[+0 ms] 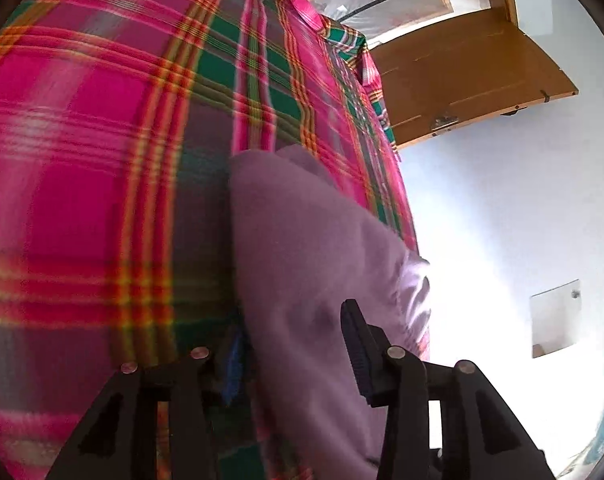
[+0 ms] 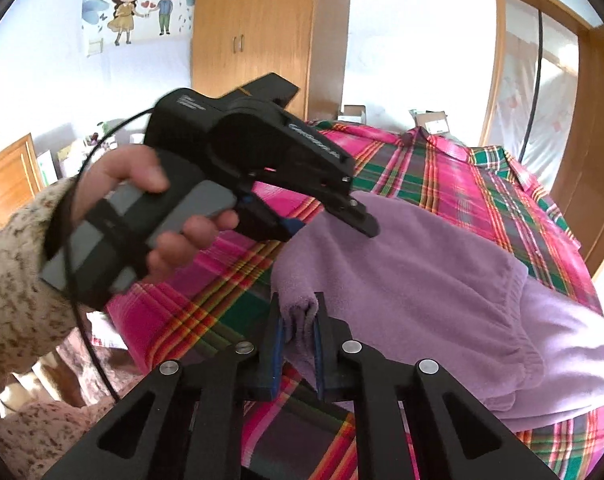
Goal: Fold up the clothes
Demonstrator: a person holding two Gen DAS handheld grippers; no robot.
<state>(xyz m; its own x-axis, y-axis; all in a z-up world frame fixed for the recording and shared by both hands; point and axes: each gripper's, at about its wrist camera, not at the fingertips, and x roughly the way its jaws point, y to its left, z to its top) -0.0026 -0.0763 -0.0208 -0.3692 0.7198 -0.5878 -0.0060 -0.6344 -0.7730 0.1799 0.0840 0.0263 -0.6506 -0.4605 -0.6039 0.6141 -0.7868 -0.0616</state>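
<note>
A purple fleece garment [image 2: 421, 280] lies on a bed covered with a pink and green plaid sheet [image 2: 441, 176]. My right gripper [image 2: 298, 340] is shut on a bunched fold at the garment's near left corner. My left gripper [image 2: 329, 222], held by a person's hand [image 2: 134, 176], sits at the garment's far left edge. In the left wrist view the left gripper [image 1: 296, 352] has its fingers wide apart, with the purple garment [image 1: 302, 240] filling the gap above the plaid sheet [image 1: 82, 160]. That view is motion-blurred.
A wooden wardrobe [image 2: 262, 32] stands against the far wall, and a wooden door [image 2: 581, 120] is at the right. Small boxes [image 2: 429, 120] sit beyond the bed's far edge. A speckled sleeve [image 2: 14, 280] fills the left. An open wooden door [image 1: 461, 72] shows past the bed.
</note>
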